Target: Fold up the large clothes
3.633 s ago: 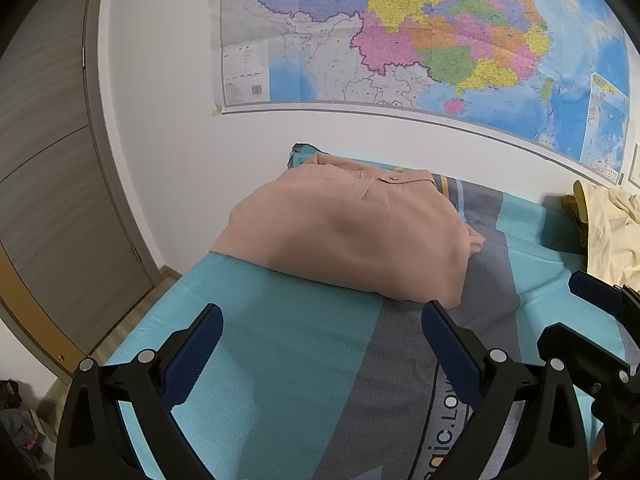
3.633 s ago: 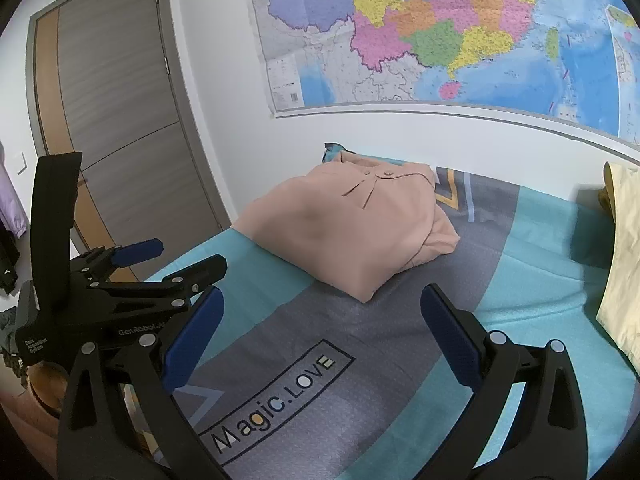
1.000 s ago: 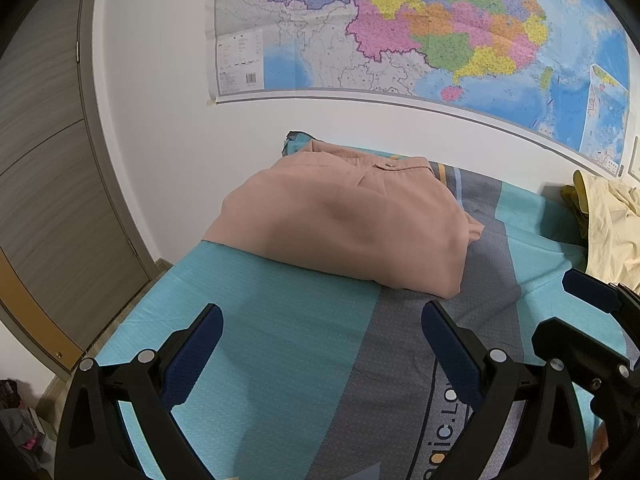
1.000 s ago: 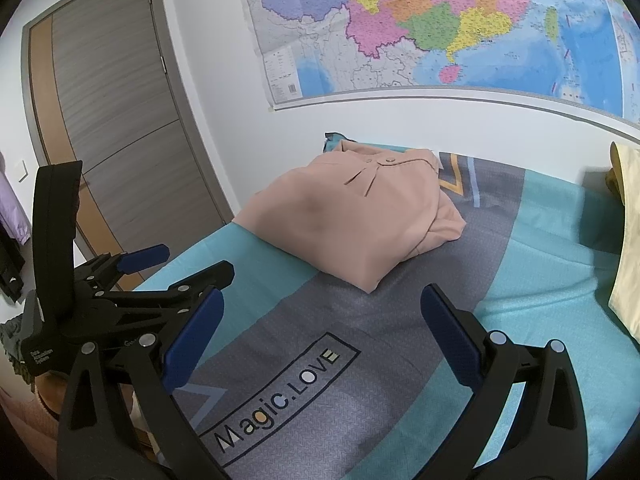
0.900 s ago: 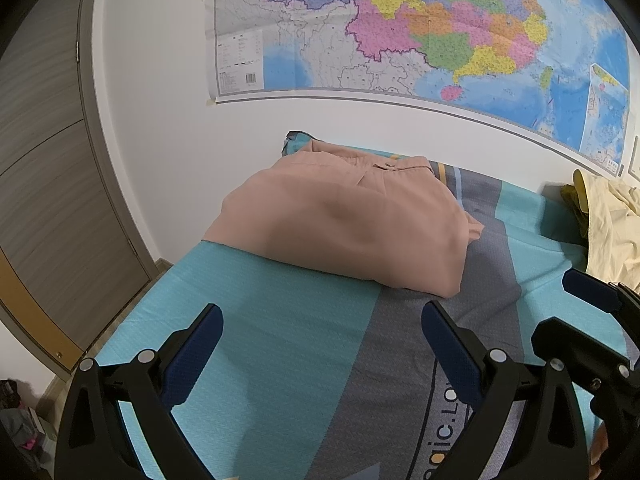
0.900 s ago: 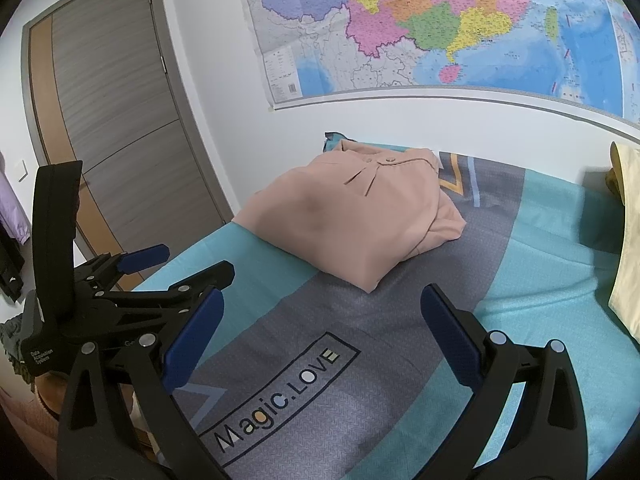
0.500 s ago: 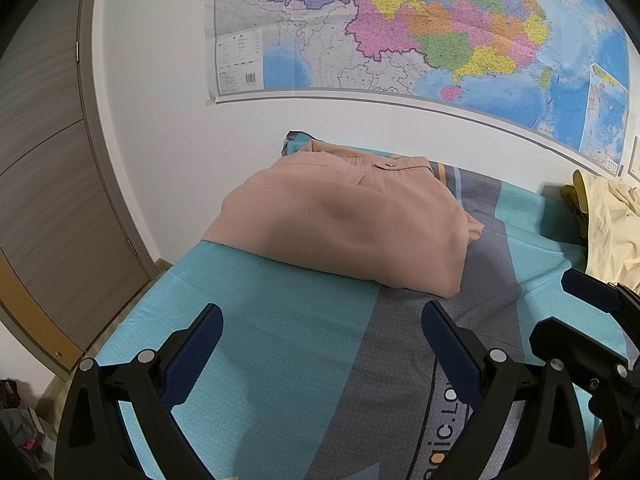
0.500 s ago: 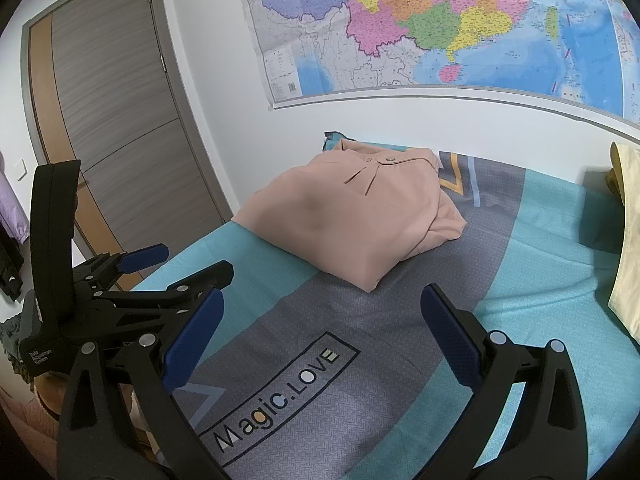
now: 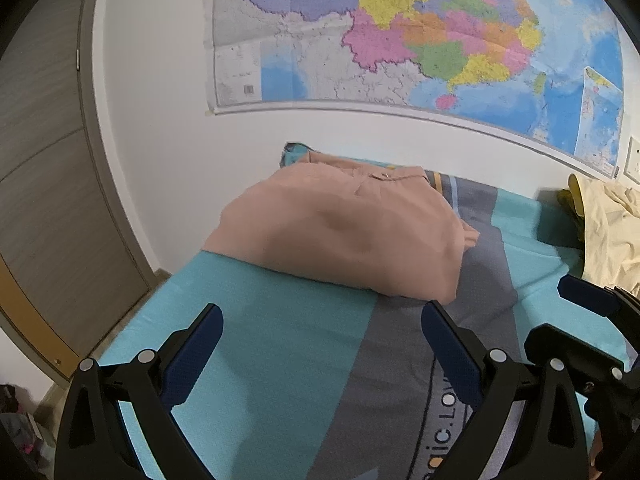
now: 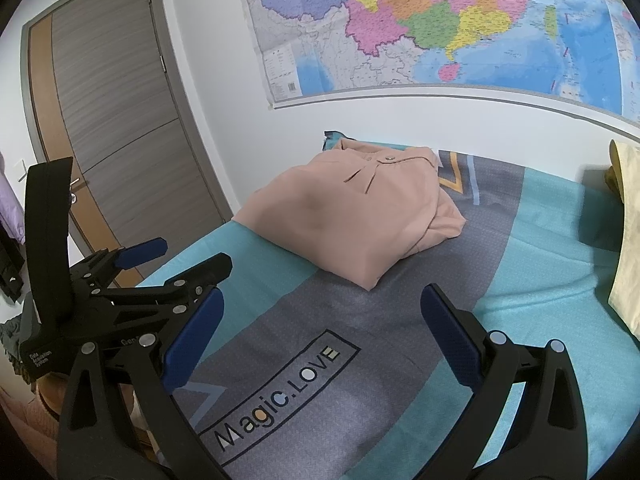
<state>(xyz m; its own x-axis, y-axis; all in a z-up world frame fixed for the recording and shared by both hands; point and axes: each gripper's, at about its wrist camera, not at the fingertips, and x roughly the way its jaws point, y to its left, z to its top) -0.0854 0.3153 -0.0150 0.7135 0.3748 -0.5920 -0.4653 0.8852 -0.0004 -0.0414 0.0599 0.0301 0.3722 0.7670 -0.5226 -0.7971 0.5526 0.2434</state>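
Pink shirt (image 9: 340, 236) lies folded on the bed (image 9: 280, 344), near the wall. We hold the left gripper (image 9: 320, 344) and the right gripper (image 10: 320, 324) wide open, both empty.

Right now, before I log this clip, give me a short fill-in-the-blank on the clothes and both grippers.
1. The folded pink garment lies on the ____.
2. The left gripper and the right gripper both have their jaws ____.
3. The wall behind the bed carries a large ____.
4. A crumpled garment at the right edge is pale ____.

Missing words: bed; open; map; yellow
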